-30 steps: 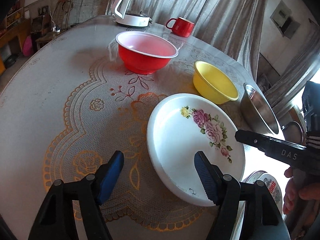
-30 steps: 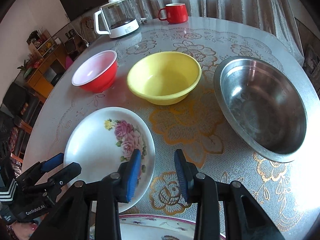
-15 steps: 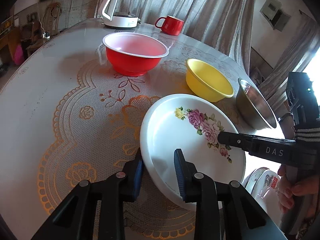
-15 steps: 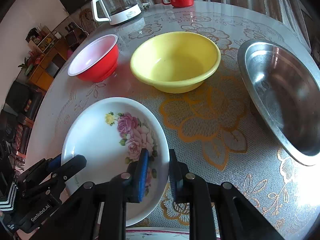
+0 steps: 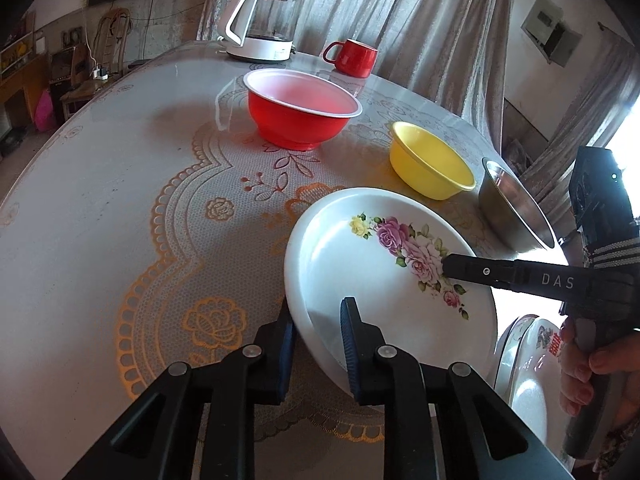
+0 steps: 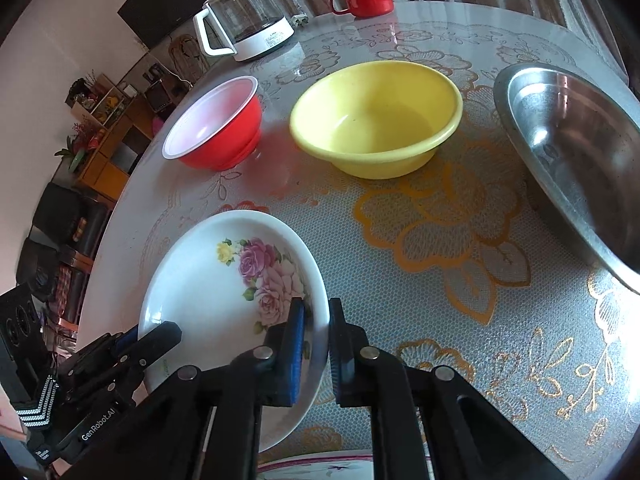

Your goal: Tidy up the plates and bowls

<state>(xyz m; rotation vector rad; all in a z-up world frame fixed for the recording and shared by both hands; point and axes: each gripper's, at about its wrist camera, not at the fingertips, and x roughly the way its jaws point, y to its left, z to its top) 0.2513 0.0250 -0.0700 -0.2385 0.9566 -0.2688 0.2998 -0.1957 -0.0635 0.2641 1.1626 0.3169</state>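
On the round surface [image 5: 100, 208] under its lace-patterned cover we list: one white plate with a rose print [image 5: 360, 264], tilted, its near edge raised off the cover. Our left claw [image 5: 316, 344] is closing on the plate's near-left rim, one pad under and one above it. Our right claw [image 6: 316, 344] is pressed together on the opposite rim, beside the roses, and shows in the left view as a black arm [image 5: 520, 276] lying across the plate. Behind the plate stand a red bowl [image 5: 302, 114], a yellow bowl [image 5: 430, 166] and a steel bowl [image 6: 580, 160], well apart from one another. At the far edge: a glass kettle [image 5: 264, 24] and a red mug [image 5: 354, 57]. A second, printed plate [image 5: 532, 376] lies at the near edge.
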